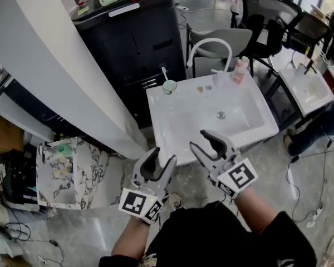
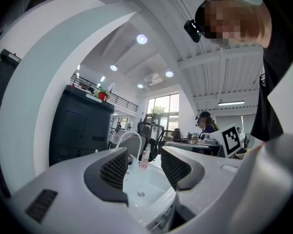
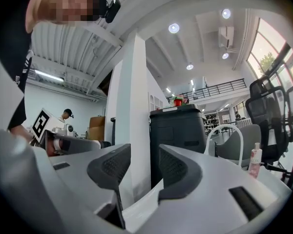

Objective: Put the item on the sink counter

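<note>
A broad white column (image 1: 55, 65) slants across the left, with a tall black cabinet (image 1: 136, 43) behind it. Black mesh office chairs (image 1: 264, 7) stand further back on a pale marbled floor (image 1: 92, 218). Round ceiling lights (image 3: 174, 28) glow overhead, and daylight comes through a large window (image 3: 278, 52)

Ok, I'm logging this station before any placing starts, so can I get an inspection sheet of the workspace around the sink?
Surface: white sink counter, basin bare except for the drain.
Job's things: no item held; which item is meant cannot be told.
Clutter: green cup with toothbrush at back left; pink bottle at back right near the faucet.
Grippers: left gripper and right gripper both open, fingers empty, at the sink's front edge.
Cables: cable on the floor at right.
Surroundings: black cabinet behind, office chairs, marbled box at left.
</note>
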Demonstrator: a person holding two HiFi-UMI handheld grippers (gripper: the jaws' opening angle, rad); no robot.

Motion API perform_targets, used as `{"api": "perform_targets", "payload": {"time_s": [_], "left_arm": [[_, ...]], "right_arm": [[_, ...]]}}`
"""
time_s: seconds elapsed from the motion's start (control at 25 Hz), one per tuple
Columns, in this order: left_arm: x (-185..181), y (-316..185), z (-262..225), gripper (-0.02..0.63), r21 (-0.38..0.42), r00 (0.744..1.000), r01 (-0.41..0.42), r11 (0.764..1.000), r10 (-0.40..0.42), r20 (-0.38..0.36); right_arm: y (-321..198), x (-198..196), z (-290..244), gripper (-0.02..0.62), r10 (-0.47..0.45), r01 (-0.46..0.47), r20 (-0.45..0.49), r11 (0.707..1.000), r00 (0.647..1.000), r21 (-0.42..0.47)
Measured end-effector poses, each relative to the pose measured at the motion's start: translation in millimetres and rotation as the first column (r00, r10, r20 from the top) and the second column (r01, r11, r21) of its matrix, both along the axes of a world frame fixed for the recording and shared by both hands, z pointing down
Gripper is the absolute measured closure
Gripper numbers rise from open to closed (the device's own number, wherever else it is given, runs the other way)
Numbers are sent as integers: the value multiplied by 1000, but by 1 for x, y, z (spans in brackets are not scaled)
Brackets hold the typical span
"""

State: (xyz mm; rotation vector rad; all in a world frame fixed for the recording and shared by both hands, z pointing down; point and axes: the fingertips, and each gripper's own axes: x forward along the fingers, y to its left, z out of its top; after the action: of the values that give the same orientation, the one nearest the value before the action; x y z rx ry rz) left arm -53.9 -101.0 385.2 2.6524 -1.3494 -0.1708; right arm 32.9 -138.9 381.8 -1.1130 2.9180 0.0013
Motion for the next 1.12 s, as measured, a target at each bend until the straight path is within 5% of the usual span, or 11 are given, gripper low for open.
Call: {"api": "perform_targets", "payload": {"time_s": [0.6, 1.12], "left_arm": [[81, 54, 4, 410, -24, 987, 163, 986, -162, 17], [68, 76, -4, 410, -17, 980, 197, 980, -197, 9]], "right_arm": [[47, 75, 3, 422, -138, 139, 44, 990, 989, -31], [64, 66, 1, 442, -137, 139, 46, 989, 990, -56]]}}
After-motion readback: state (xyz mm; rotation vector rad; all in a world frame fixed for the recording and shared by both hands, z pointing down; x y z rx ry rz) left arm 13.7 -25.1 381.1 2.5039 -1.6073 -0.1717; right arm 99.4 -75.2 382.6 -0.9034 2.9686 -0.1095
